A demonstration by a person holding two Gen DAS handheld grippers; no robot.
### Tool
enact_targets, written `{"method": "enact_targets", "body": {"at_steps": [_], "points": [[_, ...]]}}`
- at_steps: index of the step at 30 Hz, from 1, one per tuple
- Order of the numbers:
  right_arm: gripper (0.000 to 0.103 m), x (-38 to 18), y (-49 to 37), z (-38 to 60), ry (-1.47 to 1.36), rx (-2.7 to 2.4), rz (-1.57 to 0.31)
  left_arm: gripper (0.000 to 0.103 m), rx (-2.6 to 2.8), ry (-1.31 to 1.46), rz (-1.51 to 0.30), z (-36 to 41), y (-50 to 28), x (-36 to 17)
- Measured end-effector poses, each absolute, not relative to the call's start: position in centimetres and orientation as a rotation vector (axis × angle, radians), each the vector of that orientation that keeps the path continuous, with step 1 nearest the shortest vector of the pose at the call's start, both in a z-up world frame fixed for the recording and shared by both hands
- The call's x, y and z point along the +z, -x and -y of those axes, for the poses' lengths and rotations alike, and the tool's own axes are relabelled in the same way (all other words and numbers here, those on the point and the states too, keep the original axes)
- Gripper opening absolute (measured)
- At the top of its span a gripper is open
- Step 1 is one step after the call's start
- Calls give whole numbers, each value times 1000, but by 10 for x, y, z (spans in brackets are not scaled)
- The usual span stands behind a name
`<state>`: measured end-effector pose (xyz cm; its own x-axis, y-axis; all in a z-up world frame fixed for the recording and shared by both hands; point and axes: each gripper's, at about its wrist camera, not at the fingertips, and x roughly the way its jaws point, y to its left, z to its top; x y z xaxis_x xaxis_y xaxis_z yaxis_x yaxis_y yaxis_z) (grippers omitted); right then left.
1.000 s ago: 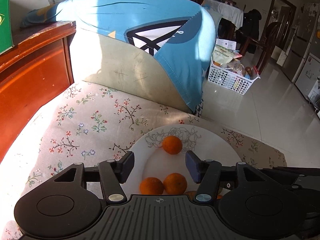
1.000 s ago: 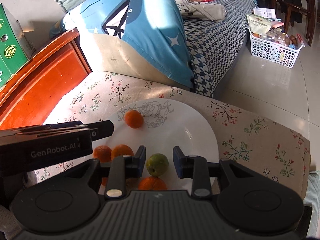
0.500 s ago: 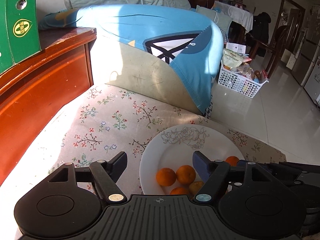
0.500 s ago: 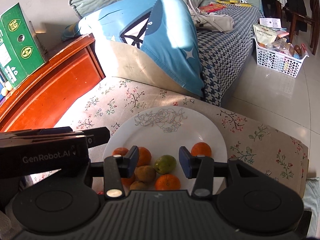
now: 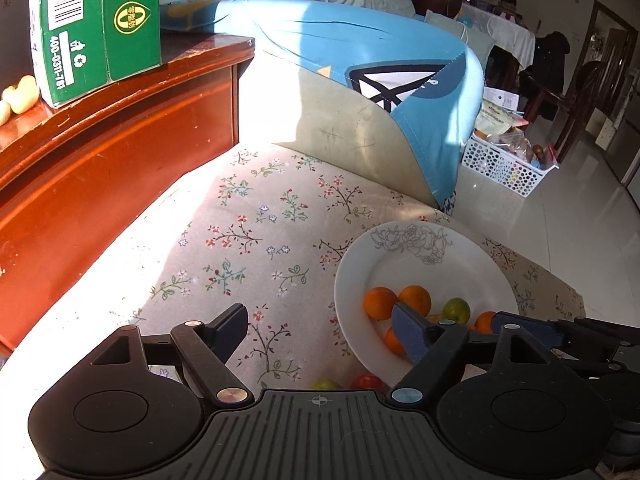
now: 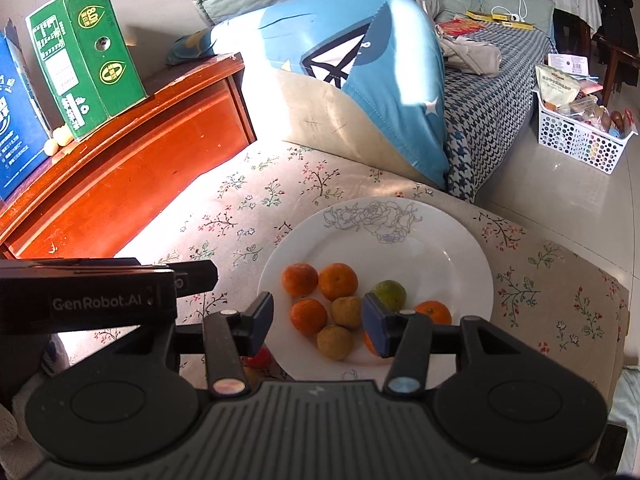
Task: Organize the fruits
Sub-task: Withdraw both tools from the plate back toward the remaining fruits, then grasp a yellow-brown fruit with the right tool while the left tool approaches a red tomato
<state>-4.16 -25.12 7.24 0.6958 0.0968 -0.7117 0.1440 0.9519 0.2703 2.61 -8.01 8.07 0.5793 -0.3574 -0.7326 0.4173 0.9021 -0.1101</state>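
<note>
A white plate [image 6: 416,240] with a rose print sits on the floral cloth and holds several oranges [image 6: 338,281], a green citrus [image 6: 389,295] and two brownish fruits [image 6: 335,342]. The plate also shows in the left wrist view [image 5: 416,264]. A red fruit [image 5: 366,382] and a green one [image 5: 325,385] lie on the cloth beside the plate's near-left rim. My left gripper [image 5: 320,330] is open and empty, left of the plate. My right gripper [image 6: 318,322] is open and empty above the plate's near part.
A red-brown wooden cabinet [image 6: 132,160] stands at the left with a green carton [image 6: 86,56] on top. A blue pillow [image 6: 360,68] lies behind the cloth. A white basket [image 6: 580,140] stands on the tiled floor at the right.
Both grippers have drawn back and up from the plate, the left one also to the left. More fruits are in view. The right gripper has opened wider.
</note>
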Motion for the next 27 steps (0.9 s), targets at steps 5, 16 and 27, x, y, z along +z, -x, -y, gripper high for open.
{"method": "enact_targets", "body": {"at_steps": [5,16,27], "points": [[50,71,57,246,-345,-16,-807,81,-413,-52,-854,53,-19,80],[50,55,77,227,-350,8,-850,81,-397,-28,-888,22,-1,67],[50,36,71,201,-342,60,-900,86,-384,-103,-947,6,13,42]]}}
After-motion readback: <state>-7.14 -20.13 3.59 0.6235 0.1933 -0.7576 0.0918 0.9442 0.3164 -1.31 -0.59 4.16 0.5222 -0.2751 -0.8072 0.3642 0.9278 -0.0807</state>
